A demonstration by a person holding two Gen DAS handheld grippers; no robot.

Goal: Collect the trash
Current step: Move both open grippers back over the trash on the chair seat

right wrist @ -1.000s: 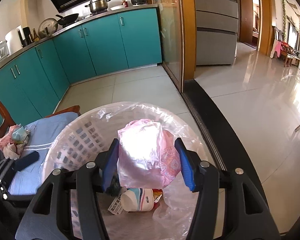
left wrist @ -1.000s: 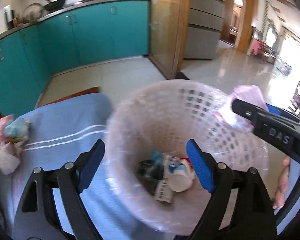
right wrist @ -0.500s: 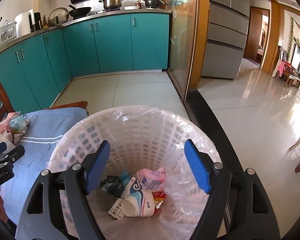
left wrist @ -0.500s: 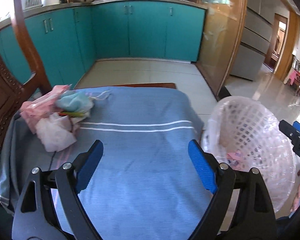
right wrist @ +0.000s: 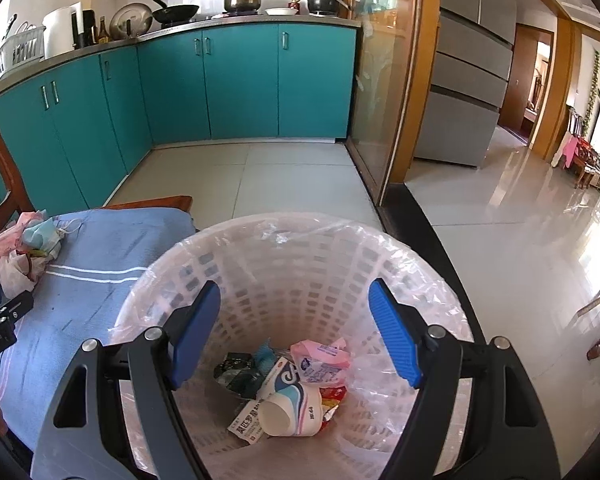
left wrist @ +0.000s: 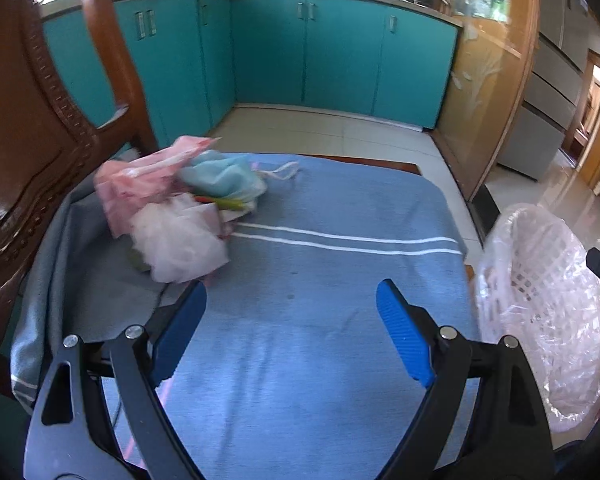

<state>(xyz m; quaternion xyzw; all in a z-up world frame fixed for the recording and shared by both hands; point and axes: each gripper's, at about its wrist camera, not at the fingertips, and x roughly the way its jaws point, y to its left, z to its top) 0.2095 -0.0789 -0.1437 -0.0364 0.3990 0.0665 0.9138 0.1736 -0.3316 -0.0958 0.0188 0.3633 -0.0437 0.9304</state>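
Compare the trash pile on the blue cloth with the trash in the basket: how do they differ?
The pile lies heaped on the blue cloth by the wooden chair; the basket trash sits at the bottom of the lined basket. The pile is mostly soft bags and fabric; the basket trash includes a cup and printed packets. Both contain pink wrapping.

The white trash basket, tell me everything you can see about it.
The trash basket is white lattice plastic, lined with a clear bag folded over its rim. It stands upright on the floor beside the table edge with the blue cloth. Inside lie a paper cup, a pink wrapper and dark packets. The open right gripper hovers above it, touching nothing.
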